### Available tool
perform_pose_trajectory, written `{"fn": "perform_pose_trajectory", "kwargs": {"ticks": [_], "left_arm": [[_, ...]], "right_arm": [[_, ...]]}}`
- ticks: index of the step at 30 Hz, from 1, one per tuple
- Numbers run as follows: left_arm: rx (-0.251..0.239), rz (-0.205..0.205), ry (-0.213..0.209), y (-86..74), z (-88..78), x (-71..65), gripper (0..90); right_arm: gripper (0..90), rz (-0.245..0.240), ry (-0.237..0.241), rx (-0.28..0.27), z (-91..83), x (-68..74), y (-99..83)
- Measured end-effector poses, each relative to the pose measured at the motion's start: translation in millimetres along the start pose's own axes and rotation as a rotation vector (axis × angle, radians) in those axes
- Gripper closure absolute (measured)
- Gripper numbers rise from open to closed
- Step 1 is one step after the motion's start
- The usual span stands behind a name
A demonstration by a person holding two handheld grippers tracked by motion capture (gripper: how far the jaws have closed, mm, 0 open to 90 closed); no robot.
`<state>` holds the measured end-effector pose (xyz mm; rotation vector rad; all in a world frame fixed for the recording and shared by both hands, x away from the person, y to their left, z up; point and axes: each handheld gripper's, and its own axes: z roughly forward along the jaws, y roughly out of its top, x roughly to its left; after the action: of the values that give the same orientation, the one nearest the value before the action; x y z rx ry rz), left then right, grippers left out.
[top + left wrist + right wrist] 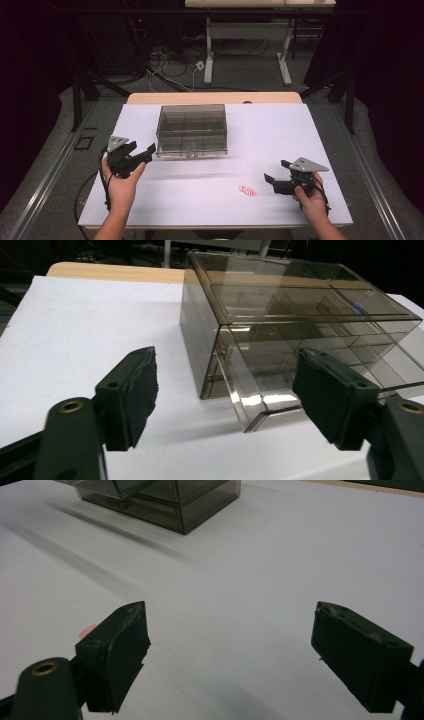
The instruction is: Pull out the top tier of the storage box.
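No readable text, label, brand, number or sign on any item. Clear drawer box (192,131), ahead of the left claw (145,151): plain smoky plastic, unmarked; a small blue speck on its top, too small to read. Small pink-and-white item (247,190) on the white table (280,135), just beside the right claw (275,181): red-and-white pattern, too small to tell whether it is lettering

The drawer box (192,131) stands behind the small wrapped piece (247,190) on the table (280,130).
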<state>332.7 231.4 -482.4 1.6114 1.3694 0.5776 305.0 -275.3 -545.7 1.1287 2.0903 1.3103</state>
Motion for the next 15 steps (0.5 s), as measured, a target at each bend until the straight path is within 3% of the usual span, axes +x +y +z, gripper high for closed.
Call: {"fn": "perform_pose_trajectory", "kwargs": {"ticks": [6,8,15], "left_arm": [[-0.016,-0.025,-0.016,-6.7,-1.1,5.5,20.0],[-0.027,-0.052,-0.03,-11.1,-0.7,8.3,17.8],[-0.043,-0.073,-0.043,-18.2,-0.6,11.1,15.4]], "right_arm": [[14.8,-0.002,-0.002,0.0,0.2,0.0,-0.1],[14.8,-0.003,-0.001,0.0,0.1,0.1,0.0],[14.7,-0.006,-0.004,-0.004,0.1,-0.3,0.0]]}}
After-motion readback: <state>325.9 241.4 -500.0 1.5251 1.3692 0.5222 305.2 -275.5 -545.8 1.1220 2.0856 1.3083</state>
